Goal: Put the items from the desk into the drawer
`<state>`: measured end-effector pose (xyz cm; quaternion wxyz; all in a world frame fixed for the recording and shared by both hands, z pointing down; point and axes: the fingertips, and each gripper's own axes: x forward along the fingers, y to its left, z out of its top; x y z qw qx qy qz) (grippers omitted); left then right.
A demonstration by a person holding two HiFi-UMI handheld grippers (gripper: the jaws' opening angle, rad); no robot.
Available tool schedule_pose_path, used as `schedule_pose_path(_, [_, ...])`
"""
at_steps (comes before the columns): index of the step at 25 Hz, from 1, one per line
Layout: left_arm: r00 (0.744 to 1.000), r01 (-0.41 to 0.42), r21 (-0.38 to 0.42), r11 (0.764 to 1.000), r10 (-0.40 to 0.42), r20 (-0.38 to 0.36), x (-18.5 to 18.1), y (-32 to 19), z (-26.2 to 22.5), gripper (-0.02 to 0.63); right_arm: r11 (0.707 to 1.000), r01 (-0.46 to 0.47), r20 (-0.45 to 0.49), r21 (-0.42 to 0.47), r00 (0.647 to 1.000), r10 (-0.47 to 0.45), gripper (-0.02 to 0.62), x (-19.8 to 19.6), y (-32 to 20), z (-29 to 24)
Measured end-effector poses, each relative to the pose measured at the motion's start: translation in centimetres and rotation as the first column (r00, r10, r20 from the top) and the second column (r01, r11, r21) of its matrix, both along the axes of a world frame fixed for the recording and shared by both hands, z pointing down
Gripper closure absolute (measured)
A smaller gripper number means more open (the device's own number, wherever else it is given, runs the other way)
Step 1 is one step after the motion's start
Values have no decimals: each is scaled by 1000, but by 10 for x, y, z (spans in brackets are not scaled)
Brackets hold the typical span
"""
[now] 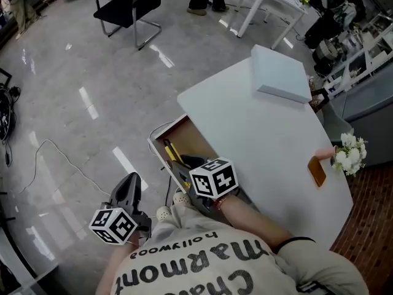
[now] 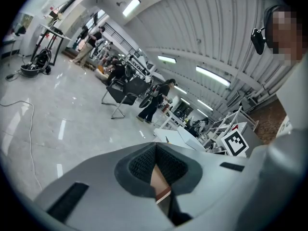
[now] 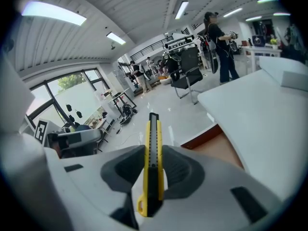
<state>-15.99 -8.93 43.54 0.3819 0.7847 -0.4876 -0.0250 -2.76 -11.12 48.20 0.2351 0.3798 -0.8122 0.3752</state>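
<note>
The open wooden drawer (image 1: 157,145) sticks out from the near left side of the white desk (image 1: 258,140). My right gripper (image 1: 182,172) hangs over the drawer, shut on a yellow utility knife (image 1: 168,152). In the right gripper view the knife (image 3: 152,129) stands up between the jaws of the right gripper (image 3: 153,163), with the drawer's brown wall (image 3: 217,142) to the right. My left gripper (image 1: 129,185) hovers over the floor left of the drawer; the left gripper (image 2: 155,150) is shut with nothing in it.
A pale blue flat box (image 1: 280,73) lies at the desk's far end. An orange-brown item (image 1: 317,171) and white flowers (image 1: 349,153) sit at its right edge. A black chair (image 1: 131,9) and a floor cable (image 1: 58,155) are to the left.
</note>
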Motion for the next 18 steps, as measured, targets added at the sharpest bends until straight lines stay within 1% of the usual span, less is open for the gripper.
schedule_pose_path(11, [1000, 21, 7, 1000, -21, 22, 17, -18, -3, 607, 999, 40, 1, 13, 999, -40, 477, 12, -19, -1])
schedule_pose_path(18, [999, 31, 1, 1000, -31, 42, 32, -22, 8, 607, 997, 81, -15, 1, 997, -81, 477, 16, -25, 20])
